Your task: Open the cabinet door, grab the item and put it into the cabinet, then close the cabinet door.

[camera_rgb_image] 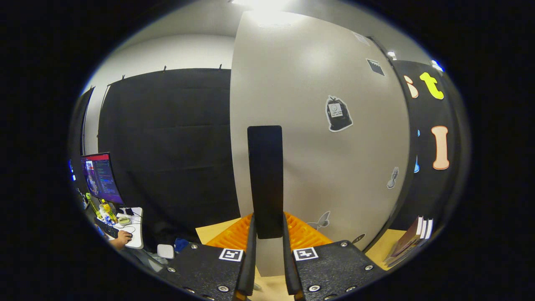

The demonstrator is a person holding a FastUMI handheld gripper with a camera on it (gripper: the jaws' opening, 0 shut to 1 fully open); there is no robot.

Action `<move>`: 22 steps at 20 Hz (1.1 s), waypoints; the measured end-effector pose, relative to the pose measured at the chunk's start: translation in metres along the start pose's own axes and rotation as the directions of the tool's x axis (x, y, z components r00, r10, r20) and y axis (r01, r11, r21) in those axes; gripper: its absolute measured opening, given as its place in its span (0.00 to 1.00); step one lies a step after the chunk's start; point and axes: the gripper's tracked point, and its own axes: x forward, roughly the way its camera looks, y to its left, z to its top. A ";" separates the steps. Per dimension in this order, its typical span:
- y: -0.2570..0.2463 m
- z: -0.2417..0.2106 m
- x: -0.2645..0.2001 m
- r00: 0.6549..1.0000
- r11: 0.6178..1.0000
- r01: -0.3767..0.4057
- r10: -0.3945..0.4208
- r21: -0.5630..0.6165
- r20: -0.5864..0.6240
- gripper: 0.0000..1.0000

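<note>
Right now the gripper point(267, 259) has its fingers nearly closed around the tall black door handle point(265, 179), which stands upright between them at 12 o'clock; both look to press its lower end, tho contact on each side is hard to confirm. Step in hand, I'd judge: working the cabinet door point(317, 125), opening it by the handle, since the pale panel stands angled w/ its free edge at 11 o'clock. Whether the item is inside already, can't tell. Next move prob needs a steady swing along the hinge arc, grip kept firm so the handle doesn't slip. Just beyond the fingers an orange ribbed rack point(234, 236) sits on the light wooden tabletop point(213, 230). Books point(411, 240) lean at 3–4 o'clock. Further off at 9 o'clock: a desk point(136, 232), a lit monitor point(101, 177), a person's hand point(122, 239) by a keyboard point(109, 229). Black cloth wall point(167, 142) behind, white wall above.
</note>
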 end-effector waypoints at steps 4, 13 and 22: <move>-0.008 -0.002 -0.007 0.998 0.998 0.060 -0.060 0.034 -0.005 0.30; -0.023 -0.003 -0.031 0.974 0.961 0.225 -0.226 0.159 -0.015 0.30; -0.058 0.000 -0.046 0.898 0.895 0.435 -0.439 0.097 0.026 0.36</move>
